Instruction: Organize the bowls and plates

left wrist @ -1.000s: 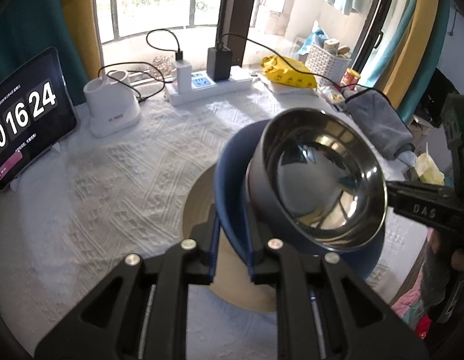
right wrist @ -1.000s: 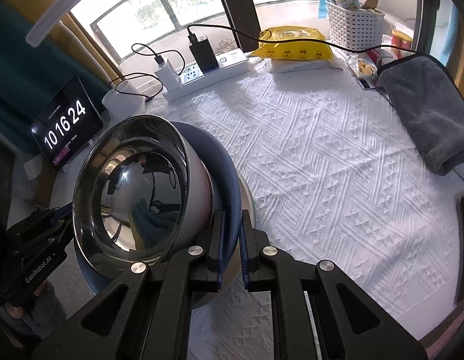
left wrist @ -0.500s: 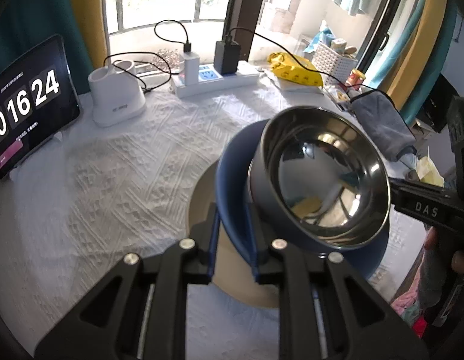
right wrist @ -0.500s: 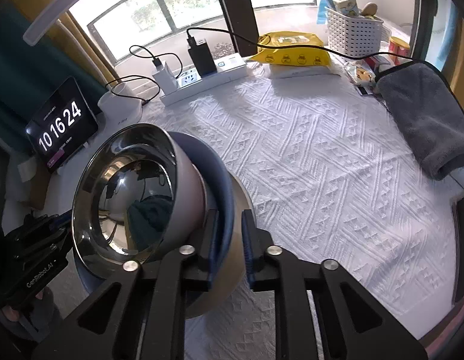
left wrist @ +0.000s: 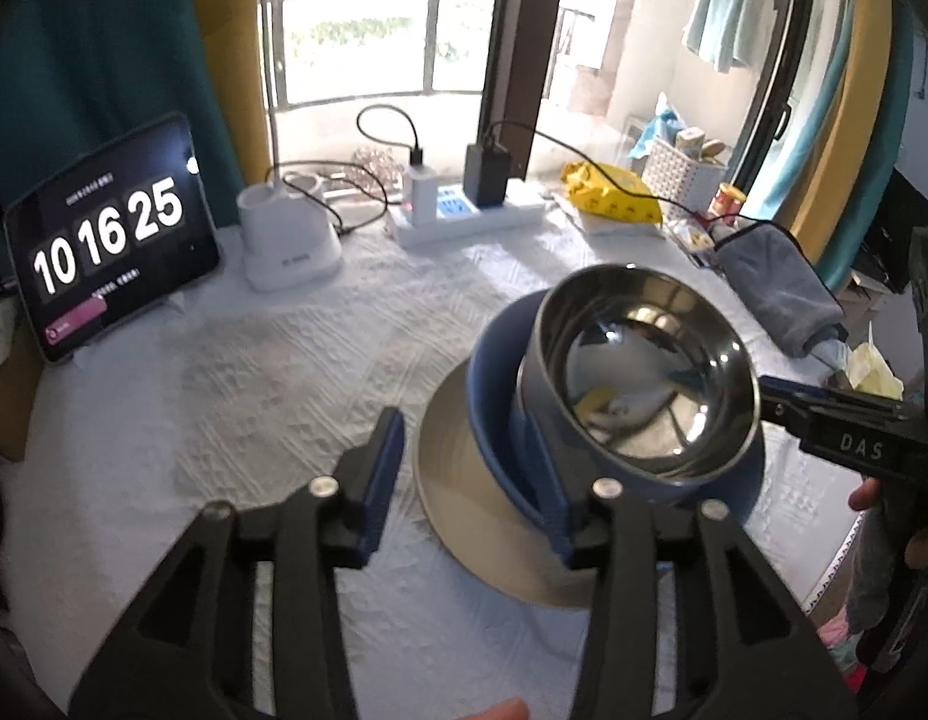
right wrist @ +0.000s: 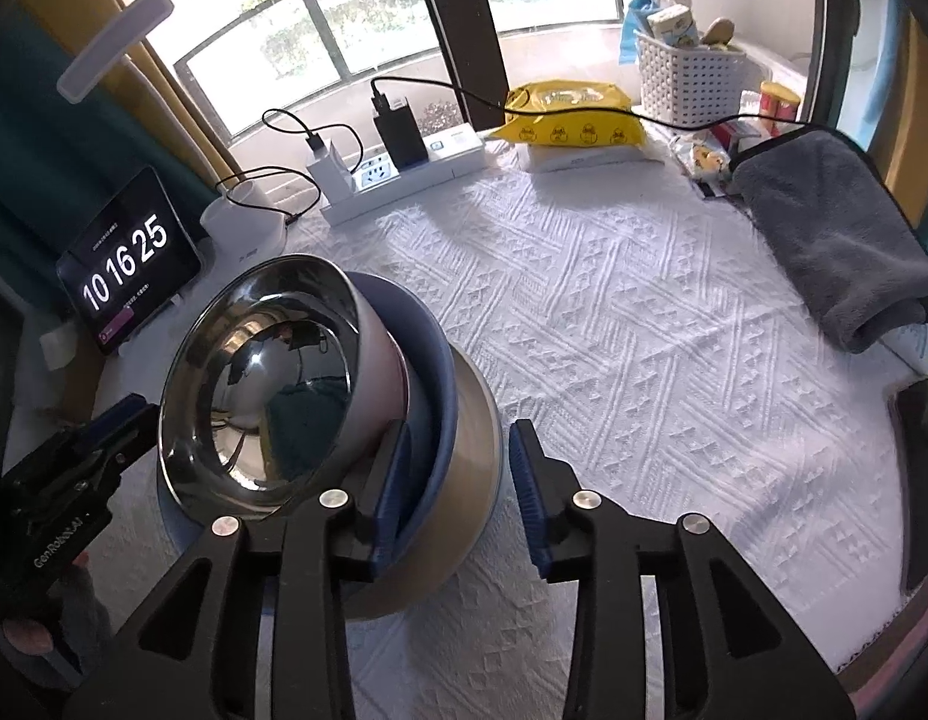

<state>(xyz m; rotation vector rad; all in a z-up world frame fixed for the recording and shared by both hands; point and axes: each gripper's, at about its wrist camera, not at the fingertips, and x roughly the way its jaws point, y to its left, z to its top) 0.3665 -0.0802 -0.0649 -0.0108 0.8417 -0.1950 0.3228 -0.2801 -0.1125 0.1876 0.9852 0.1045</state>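
A table under a white textured cloth (right wrist: pixel 614 324) fills the frame. A beige plate (right wrist: pixel 470 480) lies lower left, a grey towel (right wrist: pixel 836 240) right. A power strip (right wrist: pixel 404 174) sits at top.

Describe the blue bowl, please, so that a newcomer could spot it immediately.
Start at the white tablecloth and find the stack of dishes near its front edge. The blue bowl is the middle piece, sitting on a tan plate with a steel bowl tilted inside it. It is the only blue dish.
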